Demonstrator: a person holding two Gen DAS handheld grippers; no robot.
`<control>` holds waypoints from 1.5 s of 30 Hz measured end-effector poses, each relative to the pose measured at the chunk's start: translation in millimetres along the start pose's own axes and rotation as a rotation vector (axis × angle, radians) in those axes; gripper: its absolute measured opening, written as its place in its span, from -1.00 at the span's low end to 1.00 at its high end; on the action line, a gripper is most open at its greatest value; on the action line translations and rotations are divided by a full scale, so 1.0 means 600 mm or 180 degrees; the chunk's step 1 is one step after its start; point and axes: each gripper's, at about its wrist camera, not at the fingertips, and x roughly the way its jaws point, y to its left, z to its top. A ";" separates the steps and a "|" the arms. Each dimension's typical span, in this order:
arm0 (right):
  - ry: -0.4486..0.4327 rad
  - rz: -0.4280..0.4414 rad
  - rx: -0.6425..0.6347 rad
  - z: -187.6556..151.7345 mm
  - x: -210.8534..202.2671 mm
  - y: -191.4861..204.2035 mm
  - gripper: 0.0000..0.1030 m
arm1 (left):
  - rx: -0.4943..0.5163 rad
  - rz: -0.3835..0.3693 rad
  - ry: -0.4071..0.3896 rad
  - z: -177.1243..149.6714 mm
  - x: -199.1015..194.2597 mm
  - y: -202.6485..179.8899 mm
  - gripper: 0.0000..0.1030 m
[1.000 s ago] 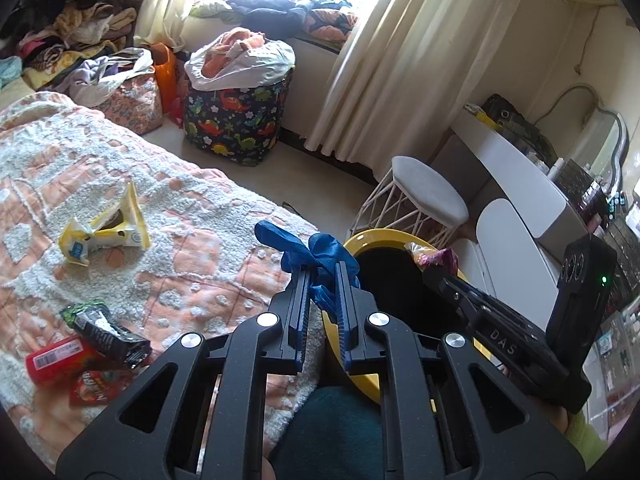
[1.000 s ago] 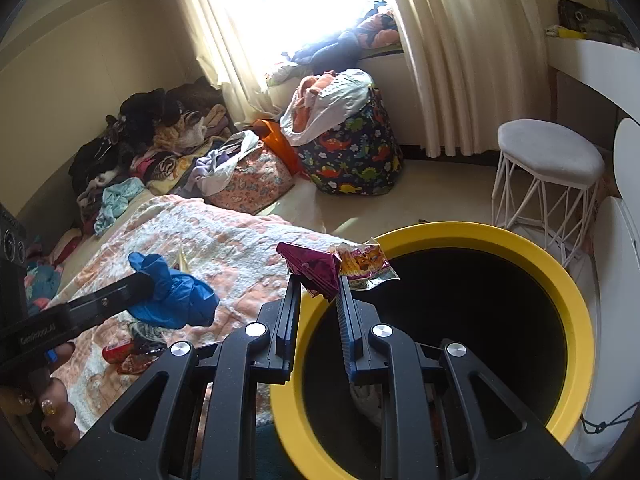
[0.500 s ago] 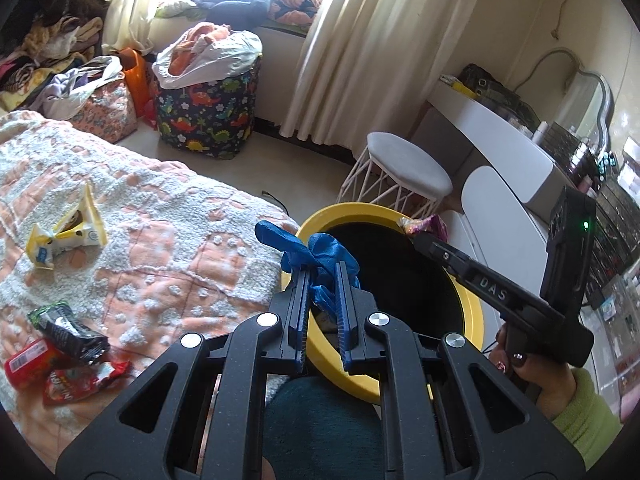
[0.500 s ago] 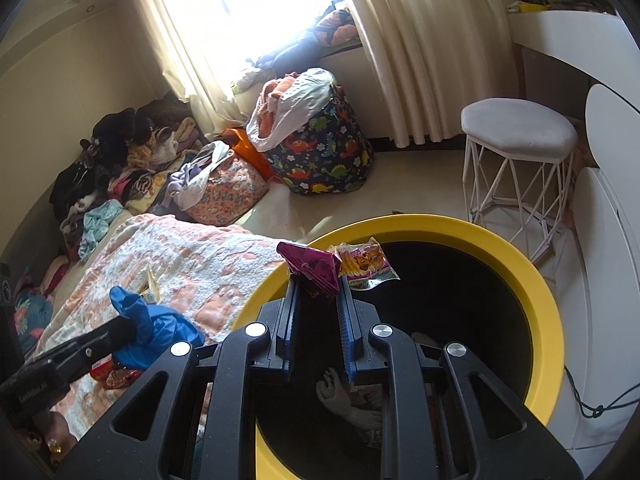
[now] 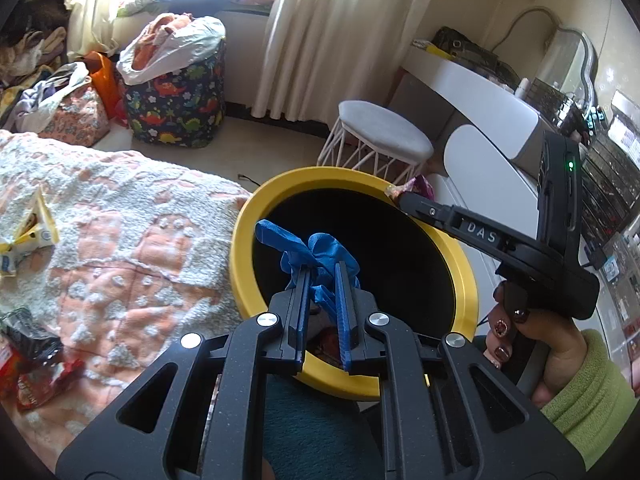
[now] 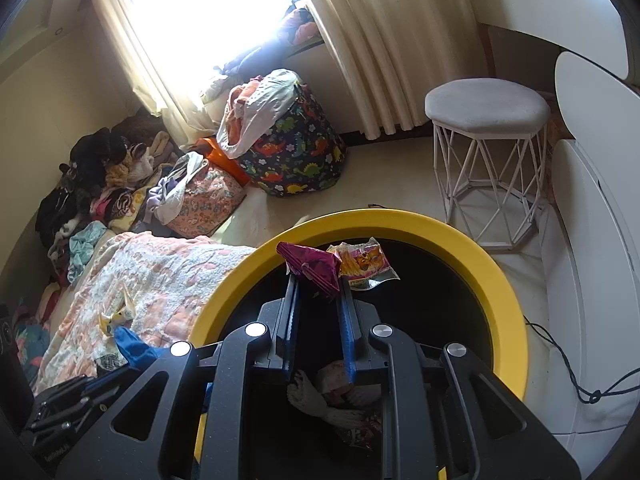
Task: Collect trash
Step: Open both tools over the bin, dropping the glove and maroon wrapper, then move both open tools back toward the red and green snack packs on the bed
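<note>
My left gripper (image 5: 322, 270) is shut on a crumpled blue glove (image 5: 308, 250), held over the near side of the yellow-rimmed black bin (image 5: 240, 240). My right gripper (image 6: 318, 280) is shut on a magenta wrapper (image 6: 312, 266) with an orange snack packet (image 6: 362, 264) beside it, both over the bin's mouth (image 6: 400, 220). From the left wrist view the right gripper (image 5: 400, 196) reaches across the bin's far rim, held by a hand in a green sleeve (image 5: 580, 392). Trash lies at the bin's bottom (image 6: 340, 396).
A pink and white bedspread (image 5: 120, 240) borders the bin on the left, with a yellow wrapper (image 5: 32, 232) and red and black packets (image 5: 32, 356) on it. A white stool (image 6: 486, 120), a dinosaur-print laundry bag (image 6: 296, 160), clothes piles and a white desk (image 5: 472, 92) stand around.
Both grippers have moved over the bin's opening, keeping their hold on the glove and the wrapper. The bin now fills more of each view and the bed has slid left.
</note>
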 end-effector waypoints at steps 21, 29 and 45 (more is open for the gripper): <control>0.0118 -0.0087 0.0230 -0.004 0.022 -0.041 -0.41 | 0.0098 -0.0076 0.0152 -0.002 0.061 -0.015 -0.47; 0.0061 -0.0078 0.0192 -0.006 0.019 -0.026 -0.02 | 0.0004 0.0186 -0.0226 0.002 0.011 0.012 0.66; 0.0068 0.0339 -0.0235 -0.024 0.010 0.100 0.20 | -0.0326 0.0723 -0.0685 0.009 -0.093 0.104 0.75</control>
